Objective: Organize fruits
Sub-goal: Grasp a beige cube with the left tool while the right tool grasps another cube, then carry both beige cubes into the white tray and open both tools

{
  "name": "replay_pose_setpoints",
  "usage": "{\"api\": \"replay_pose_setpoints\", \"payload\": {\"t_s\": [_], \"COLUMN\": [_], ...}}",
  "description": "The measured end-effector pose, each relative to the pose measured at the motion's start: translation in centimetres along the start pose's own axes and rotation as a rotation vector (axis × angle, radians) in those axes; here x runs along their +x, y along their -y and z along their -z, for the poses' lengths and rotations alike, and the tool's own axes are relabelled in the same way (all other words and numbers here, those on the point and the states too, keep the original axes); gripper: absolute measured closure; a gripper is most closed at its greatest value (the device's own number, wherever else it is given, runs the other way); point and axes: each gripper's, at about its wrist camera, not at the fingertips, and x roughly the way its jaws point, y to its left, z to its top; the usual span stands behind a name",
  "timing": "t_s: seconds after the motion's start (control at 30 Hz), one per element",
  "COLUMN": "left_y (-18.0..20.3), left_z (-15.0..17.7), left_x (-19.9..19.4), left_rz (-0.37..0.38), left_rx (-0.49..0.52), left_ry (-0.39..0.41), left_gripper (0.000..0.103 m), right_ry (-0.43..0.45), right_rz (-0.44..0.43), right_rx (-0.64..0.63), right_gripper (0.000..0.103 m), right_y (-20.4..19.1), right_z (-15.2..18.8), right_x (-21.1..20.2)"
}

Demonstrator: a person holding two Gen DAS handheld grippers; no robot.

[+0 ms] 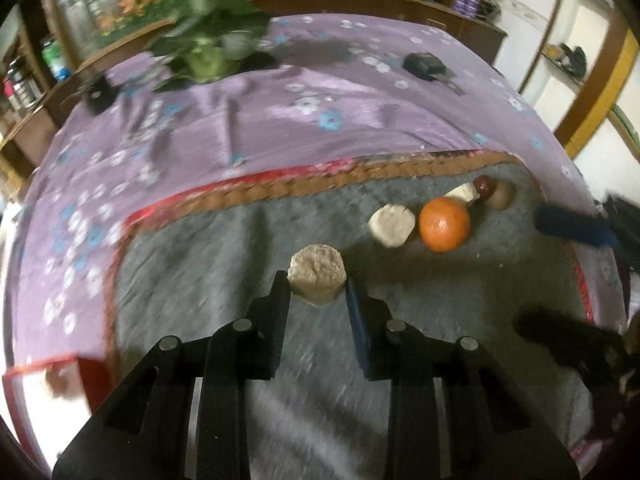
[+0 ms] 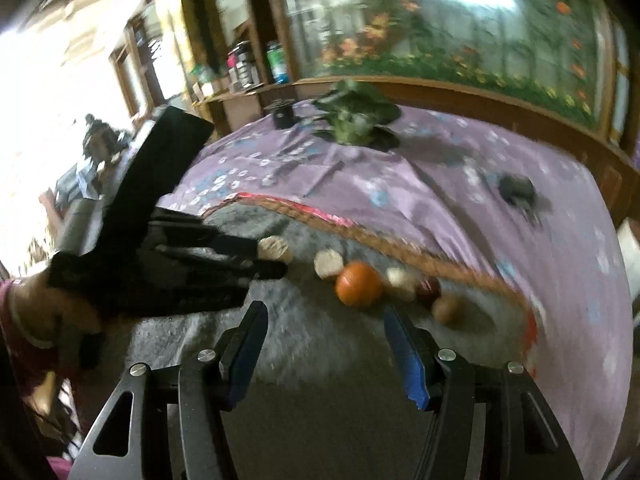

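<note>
My left gripper (image 1: 318,286) is shut on a beige lumpy fruit (image 1: 317,278), held over the grey mat (image 1: 200,280). On the mat to the right lie a row: another beige fruit (image 1: 391,225), an orange (image 1: 444,224), a third beige piece (image 1: 464,192), a dark red fruit (image 1: 484,186) and a brown fruit (image 1: 502,196). In the right wrist view my right gripper (image 2: 324,314) is open and empty, just short of the orange (image 2: 358,284). The left gripper (image 2: 276,258) shows at the left with its beige fruit (image 2: 274,249).
The mat lies on a purple flowered cloth (image 1: 280,120). A potted plant (image 1: 208,52), a small black object (image 1: 98,94) and a black device (image 1: 424,65) stand at the back. A red and white box (image 1: 48,384) is at the left. Wooden shelves ring the table.
</note>
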Motion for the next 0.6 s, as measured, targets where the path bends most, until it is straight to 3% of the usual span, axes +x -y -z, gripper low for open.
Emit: {"api": "replay_pose_setpoints", "payload": {"t_s": [0.3,0.4,0.47,0.6], "left_y": [-1.6,-2.1,-2.1,-2.2], "left_z": [3.0,3.4,3.7,3.9], "left_x": [-4.3,-4.6,-4.8,-4.7], "left_rz": [-0.039,-0.005,0.005,0.002], "left_rx": [-0.097,-0.126,-0.126,-0.131], "left_ry": [0.094,0.097,0.101,0.102], "left_gripper": [0.075,0.075,0.075,0.075], "right_ry": [-0.189,-0.28,-0.337,-0.362], "right_rz": [0.021,0.027,0.021,0.039], "right_rx": [-0.227,-0.287,-0.31,-0.378], "right_gripper": [0.051,0.062,0.076,0.079], "right_y": [-1.5,-1.4,-1.2,-1.7], "right_z": [-4.6,-5.2,-5.1,-4.9], "right_x": [6.9,9.4,10.6,11.2]}}
